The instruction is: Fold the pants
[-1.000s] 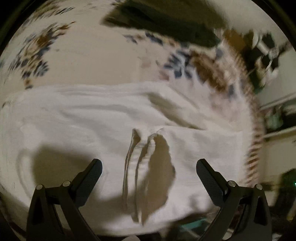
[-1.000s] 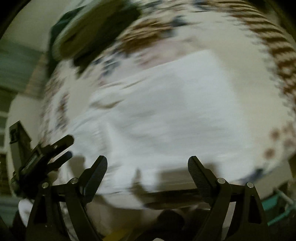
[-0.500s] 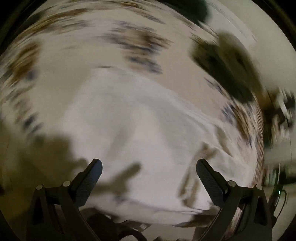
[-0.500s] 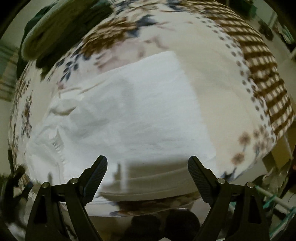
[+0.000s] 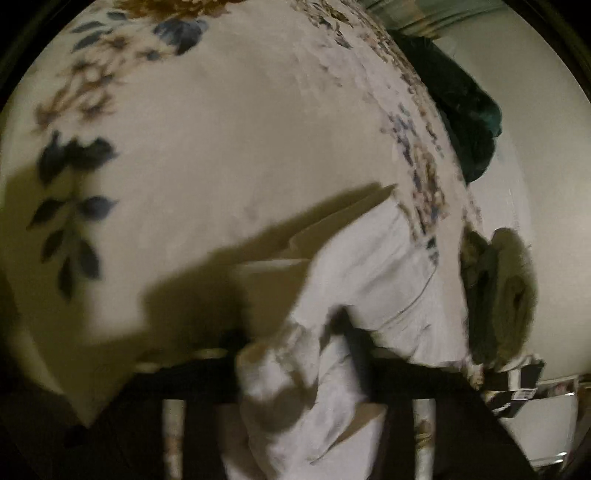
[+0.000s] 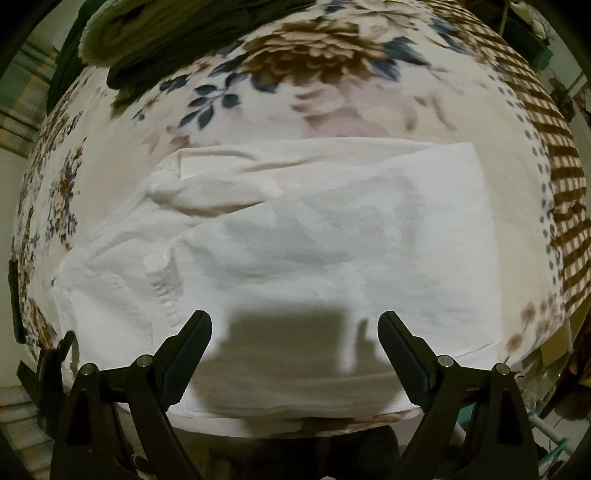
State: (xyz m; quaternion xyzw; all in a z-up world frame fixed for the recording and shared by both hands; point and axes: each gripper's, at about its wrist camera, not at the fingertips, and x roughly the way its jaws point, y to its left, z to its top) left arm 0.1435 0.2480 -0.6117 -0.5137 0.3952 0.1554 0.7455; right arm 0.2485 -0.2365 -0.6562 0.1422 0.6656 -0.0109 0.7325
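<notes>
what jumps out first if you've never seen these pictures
The white pants lie spread across the middle of a floral blanket. The left claw has just been closing and has a bunch of the white cloth between its fingers, while the right claw hangs open above the near edge. Dark green cloth sits at the far side.

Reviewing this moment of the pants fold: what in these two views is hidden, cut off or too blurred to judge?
- Left wrist view: left gripper fingers are buried in bunched white pants, jaws just closing on cloth; pad contact unclear.
- Left wrist view: motion blur smears the floral blanket.
- Right wrist view: the pants' near edge is shadowed between the open right gripper fingers.
- Right wrist view: dark green cloth is cut by the top edge.
</notes>
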